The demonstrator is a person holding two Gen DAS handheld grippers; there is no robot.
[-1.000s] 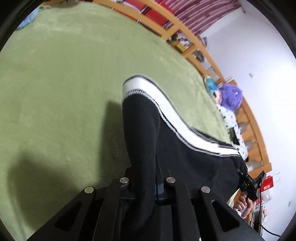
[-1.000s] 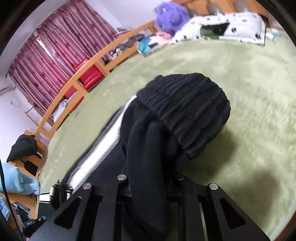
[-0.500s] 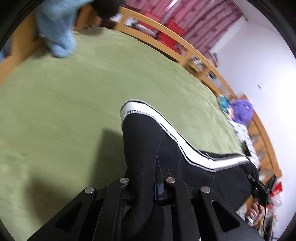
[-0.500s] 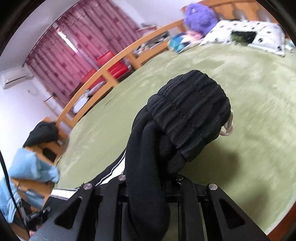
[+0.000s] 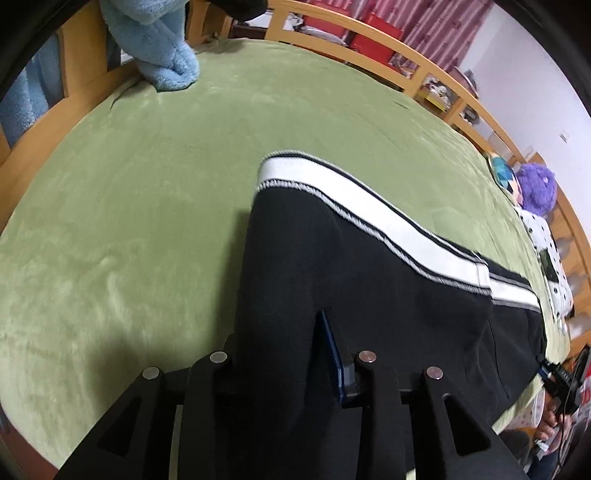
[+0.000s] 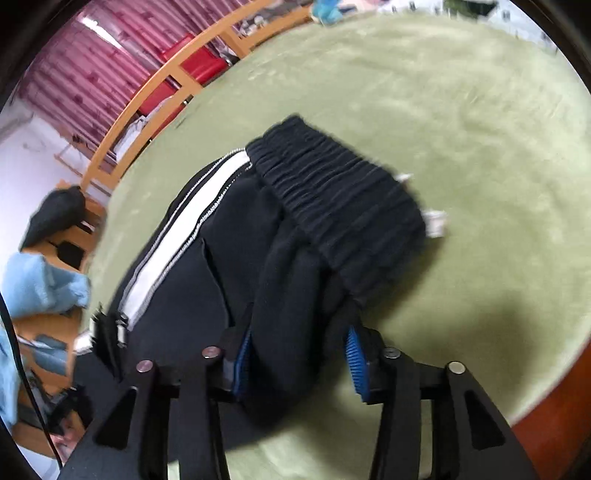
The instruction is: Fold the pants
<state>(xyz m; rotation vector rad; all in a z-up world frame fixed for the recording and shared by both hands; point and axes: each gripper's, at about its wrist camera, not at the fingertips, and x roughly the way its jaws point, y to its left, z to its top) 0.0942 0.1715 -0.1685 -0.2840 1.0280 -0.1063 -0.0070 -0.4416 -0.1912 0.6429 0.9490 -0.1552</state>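
Observation:
Black pants point(image 5: 369, 288) with a white side stripe point(image 5: 354, 199) lie stretched across a green bed cover point(image 5: 147, 184). My left gripper point(image 5: 288, 354) has its jaws parted, with the hem end of the leg lying loosely between them. In the right wrist view the ribbed waistband point(image 6: 340, 206) rests on the cover, a white drawstring point(image 6: 436, 221) sticking out. My right gripper point(image 6: 295, 354) has its jaws spread, blue pads point(image 6: 356, 365) showing, with a fold of the pants point(image 6: 258, 258) lying between them.
A wooden bed rail point(image 5: 369, 29) runs along the far side. A light blue towel point(image 5: 162, 48) hangs over the rail corner. A purple plush toy point(image 5: 535, 184) and a spotted pillow point(image 5: 546, 251) lie at the head end. Red curtains point(image 6: 74, 74) hang behind.
Both grippers lowered the pants onto the cover and their jaws opened. The waistband, bunched and lifted before, now lies spread flat. The left view swung toward the blue towel.

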